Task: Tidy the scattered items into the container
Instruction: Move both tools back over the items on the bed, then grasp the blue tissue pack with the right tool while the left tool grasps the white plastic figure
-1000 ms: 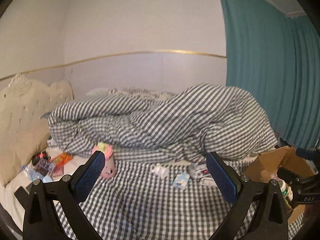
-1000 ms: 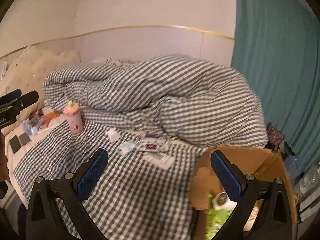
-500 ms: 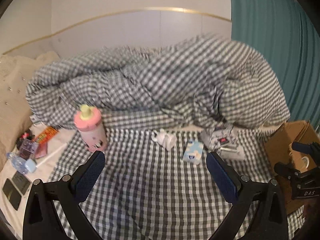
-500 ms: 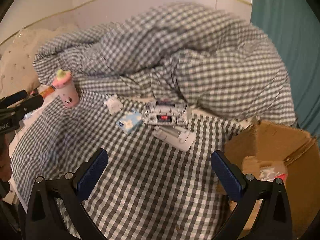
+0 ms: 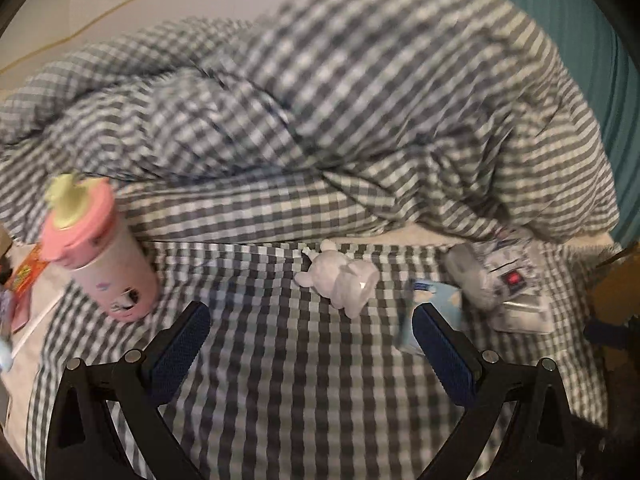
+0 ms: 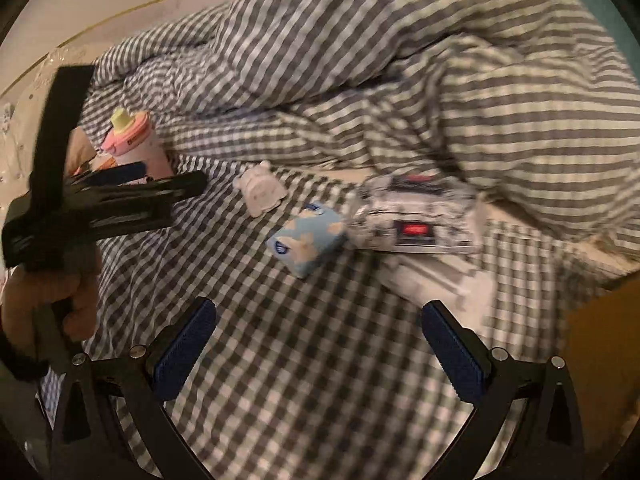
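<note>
Scattered items lie on a checked bedsheet (image 5: 300,392). A pink bottle (image 5: 96,252) with a yellow spout stands at the left. A small white bear-shaped toy (image 5: 340,280) lies in the middle. A light blue tissue pack (image 6: 306,242) sits beside a grey printed pouch (image 6: 416,222) with a red label, above a flat white pack (image 6: 436,276). My left gripper (image 5: 308,352) is open above the sheet, just short of the toy. My right gripper (image 6: 316,344) is open, just short of the tissue pack. The brown cardboard box (image 6: 600,344) shows only as an edge at the right.
A rumpled checked duvet (image 5: 340,100) is heaped behind the items. An orange packet (image 5: 26,272) lies at the left bed edge. A hand (image 6: 48,304) holds the left gripper's black body (image 6: 80,208) in the right wrist view. A teal curtain (image 5: 600,40) hangs at the right.
Both grippers have tilted down and moved closer to the bed, so the items loom larger. The box has slid almost out of both views. The left gripper now fills the right view's left side.
</note>
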Tool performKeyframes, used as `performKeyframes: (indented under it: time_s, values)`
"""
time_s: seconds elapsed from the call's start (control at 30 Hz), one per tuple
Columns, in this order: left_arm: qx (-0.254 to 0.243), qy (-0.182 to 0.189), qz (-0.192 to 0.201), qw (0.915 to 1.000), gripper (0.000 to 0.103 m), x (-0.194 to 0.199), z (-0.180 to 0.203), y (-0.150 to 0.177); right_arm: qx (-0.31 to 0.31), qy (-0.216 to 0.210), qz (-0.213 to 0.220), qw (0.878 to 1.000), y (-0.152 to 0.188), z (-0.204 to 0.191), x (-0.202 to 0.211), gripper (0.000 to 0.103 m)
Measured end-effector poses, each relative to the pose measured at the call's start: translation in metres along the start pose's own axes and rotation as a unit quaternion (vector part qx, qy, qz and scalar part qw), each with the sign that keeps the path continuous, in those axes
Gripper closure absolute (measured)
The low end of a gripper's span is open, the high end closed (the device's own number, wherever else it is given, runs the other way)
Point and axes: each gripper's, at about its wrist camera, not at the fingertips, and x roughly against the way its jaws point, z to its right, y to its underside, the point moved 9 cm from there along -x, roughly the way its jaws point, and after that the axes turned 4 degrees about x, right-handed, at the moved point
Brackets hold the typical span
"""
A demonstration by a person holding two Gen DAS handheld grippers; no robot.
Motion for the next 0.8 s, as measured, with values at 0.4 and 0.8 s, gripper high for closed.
performKeyframes:
  time_s: [0.4,0.8]
  values:
    - [-0.1,0.055,-0.059,0.9916,0.0,-0.083,0.018,0.001,-0.029,-0.041,-0.033,0.998,-0.011,-0.015,-0.079,0.004]
    - [-0.112,0.073,-0.105,0.9855,0.002,-0.128,0.024,0.014,-0.032,0.009,-0.038,0.999,-0.018,-0.004,-0.119,0.013]
